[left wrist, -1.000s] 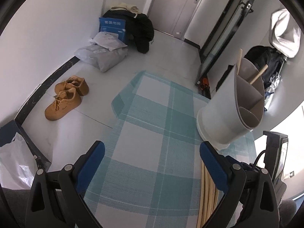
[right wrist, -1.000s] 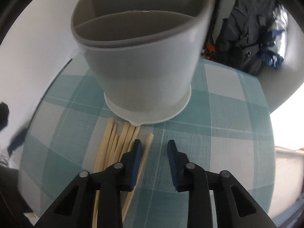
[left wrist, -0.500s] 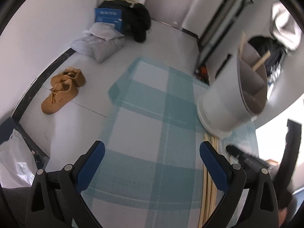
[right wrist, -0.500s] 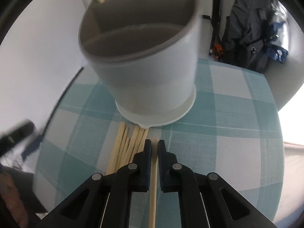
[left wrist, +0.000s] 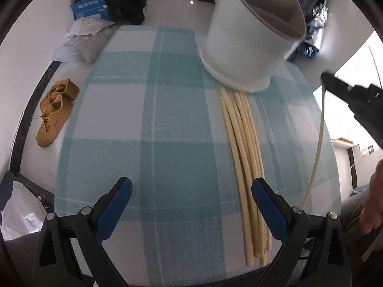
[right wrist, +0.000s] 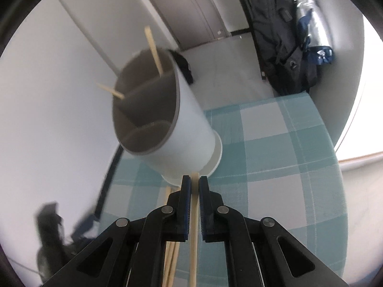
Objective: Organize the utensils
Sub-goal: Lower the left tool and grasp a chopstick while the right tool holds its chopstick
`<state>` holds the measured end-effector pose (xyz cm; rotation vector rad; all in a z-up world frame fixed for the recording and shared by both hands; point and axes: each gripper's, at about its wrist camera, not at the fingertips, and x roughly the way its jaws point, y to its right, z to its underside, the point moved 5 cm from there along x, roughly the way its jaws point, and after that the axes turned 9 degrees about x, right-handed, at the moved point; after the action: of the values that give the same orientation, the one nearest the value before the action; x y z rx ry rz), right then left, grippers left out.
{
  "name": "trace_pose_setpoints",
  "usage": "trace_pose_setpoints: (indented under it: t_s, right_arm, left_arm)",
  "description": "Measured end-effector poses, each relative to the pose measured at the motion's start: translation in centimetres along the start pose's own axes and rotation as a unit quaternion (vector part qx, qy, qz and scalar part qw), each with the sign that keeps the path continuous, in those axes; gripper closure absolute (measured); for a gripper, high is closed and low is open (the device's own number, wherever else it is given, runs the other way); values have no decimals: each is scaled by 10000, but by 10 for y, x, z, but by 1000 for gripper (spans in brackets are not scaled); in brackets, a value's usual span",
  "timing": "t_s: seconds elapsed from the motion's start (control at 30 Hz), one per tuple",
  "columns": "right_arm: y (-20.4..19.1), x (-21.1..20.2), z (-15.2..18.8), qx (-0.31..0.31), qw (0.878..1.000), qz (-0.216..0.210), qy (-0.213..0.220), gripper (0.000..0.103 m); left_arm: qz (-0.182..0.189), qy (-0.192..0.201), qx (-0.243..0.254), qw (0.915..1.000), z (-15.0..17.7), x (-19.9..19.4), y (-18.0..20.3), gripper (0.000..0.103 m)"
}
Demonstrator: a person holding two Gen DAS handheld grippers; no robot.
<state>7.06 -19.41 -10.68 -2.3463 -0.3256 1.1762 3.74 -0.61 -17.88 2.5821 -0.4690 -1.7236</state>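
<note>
A white utensil holder (left wrist: 249, 40) with grey inner compartments stands at the far side of the checked tablecloth (left wrist: 153, 124); it also shows in the right wrist view (right wrist: 172, 124), with two chopsticks (right wrist: 154, 50) standing in it. Several pale chopsticks (left wrist: 246, 157) lie side by side in front of it. My right gripper (right wrist: 195, 183) is shut on one chopstick (right wrist: 193, 234) and holds it lifted above the table; in the left wrist view this chopstick (left wrist: 316, 143) hangs at the right. My left gripper (left wrist: 191, 205) is open and empty, low over the cloth beside the pile.
The table's edge curves around the cloth. On the floor beyond lie tan shoes (left wrist: 53, 112), a grey bag (left wrist: 81, 45), a blue box (left wrist: 89, 8) and black clothing. A dark backpack (right wrist: 284, 55) leans by the wall on the right.
My right gripper closed on one chopstick from the pile and lifted it off the cloth. My left gripper swung toward the holder and the pile, staying open.
</note>
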Motion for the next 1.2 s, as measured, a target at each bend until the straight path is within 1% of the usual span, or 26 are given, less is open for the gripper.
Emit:
trace_pose_setpoints:
  t_s: [0.1, 0.17, 0.23, 0.3, 0.4, 0.43, 0.57, 0.63, 0.7, 0.77, 0.9, 0.97, 1.0, 1.03, 1.07, 1.1, 1.17, 1.2]
  right_arm:
    - [2, -11, -2, 103, 9997, -157, 147, 97]
    - [6, -15, -5, 117, 9995, -206, 214, 97]
    - [9, -20, -6, 123, 9993, -210, 295, 97]
    - [13, -22, -6, 97, 9993, -84, 363, 97]
    - [20, -24, -4, 110, 9991, -6, 406, 97]
    - [24, -23, -5, 134, 9990, 6, 422, 97]
    - [32, -31, -7, 299, 9983, -87, 502, 97]
    - [33, -34, -10, 263, 9980, -88, 565, 97]
    - [33, -36, -10, 165, 9980, 10, 616, 97]
    - [33, -36, -9, 125, 9979, -1, 637, 97]
    - [37, -41, -9, 166, 9976, -53, 667, 97]
    - [41, -41, -10, 211, 9976, -65, 652, 97]
    - [42, -41, -10, 223, 9976, -54, 649, 97]
    - [44, -42, -10, 231, 9976, -41, 650, 97]
    - [46, -42, -10, 243, 9975, -31, 656, 97]
    - [48, -42, -10, 272, 9975, -36, 658, 97]
    - [51, -42, -11, 309, 9975, -39, 636, 97]
    - [52, -42, -11, 315, 9974, -27, 640, 97]
  left_arm:
    - [-119, -84, 105, 9998, 3, 1, 3, 6]
    - [-319, -97, 233, 9992, 4, 2, 6, 6]
    - [-498, -93, 340, 9981, 5, 7, 6, 5]
    - [-713, -114, 491, 9962, 7, 9, 8, 5]
    - [-790, -111, 507, 9955, 7, 10, 11, 5]
    - [-870, -134, 523, 9947, 6, 11, 10, 5]
    - [-960, -149, 500, 9940, 5, 11, 9, 5]
    - [-994, -153, 443, 9939, 4, 11, 9, 5]
    - [-1008, -172, 429, 9938, 0, 13, 9, 5]
    - [-994, -218, 460, 9937, -6, 17, 9, 5]
    - [-1086, -310, 483, 9924, -23, 24, 4, 6]
    - [-1112, -344, 448, 9922, -31, 27, 0, 10]
    - [-1070, -381, 427, 9926, -31, 28, -1, 12]
    - [-1042, -420, 405, 9928, -36, 30, -2, 16]
    - [-1061, -427, 404, 9926, -40, 30, -2, 23]
    - [-1084, -427, 417, 9923, -44, 31, -2, 27]
    - [-1180, -394, 440, 9913, -51, 32, 2, 46]
    - [-1201, -392, 473, 9909, -53, 33, 2, 49]
